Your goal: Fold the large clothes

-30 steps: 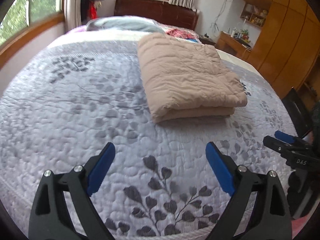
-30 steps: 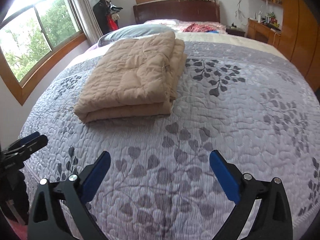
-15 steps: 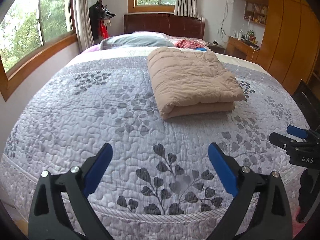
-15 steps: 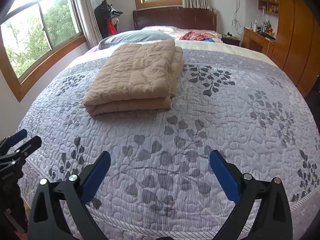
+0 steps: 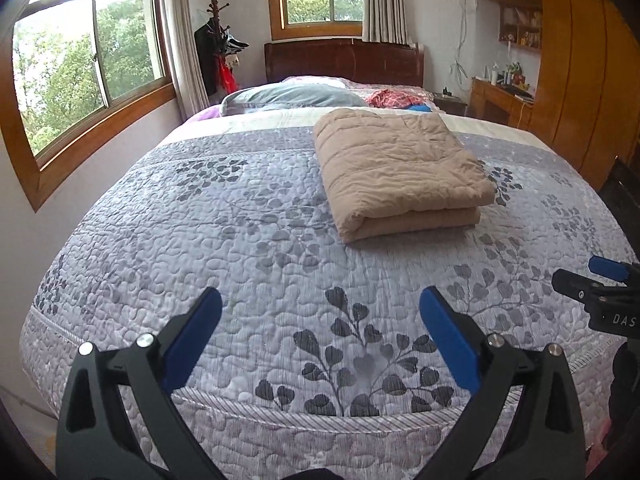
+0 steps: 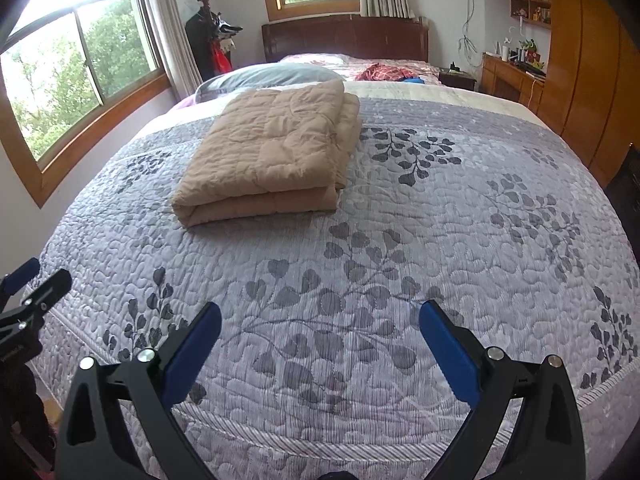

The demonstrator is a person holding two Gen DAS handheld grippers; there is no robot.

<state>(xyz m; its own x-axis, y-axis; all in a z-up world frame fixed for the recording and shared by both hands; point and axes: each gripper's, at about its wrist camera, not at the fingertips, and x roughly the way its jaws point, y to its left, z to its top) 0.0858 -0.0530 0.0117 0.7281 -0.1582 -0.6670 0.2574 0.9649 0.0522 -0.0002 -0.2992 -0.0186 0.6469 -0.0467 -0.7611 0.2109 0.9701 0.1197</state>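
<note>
**Desk:** On the bed (image 5: 200,240), what do we caption?

**Photographer:** A tan quilted blanket (image 5: 396,172) lies folded in layers on the grey leaf-print bedspread, toward the pillows (image 5: 292,96), well apart from both tools. The left tongs (image 5: 320,336) hover over the foot of the bed, spread wide, having just been opening, with nothing between them. The right tongs (image 6: 320,344) stand apart too, empty.

**Desk:** So the fold looks done. Any risk worth noting?

**Photographer:** My guess: the stacked edges on the right-hand side sit slightly uneven, so a further tuck or lift with one pinch could drag the top layer and spill the bundle open. A low pass could also snag the bedspread's stitching instead of the blanket.
</note>
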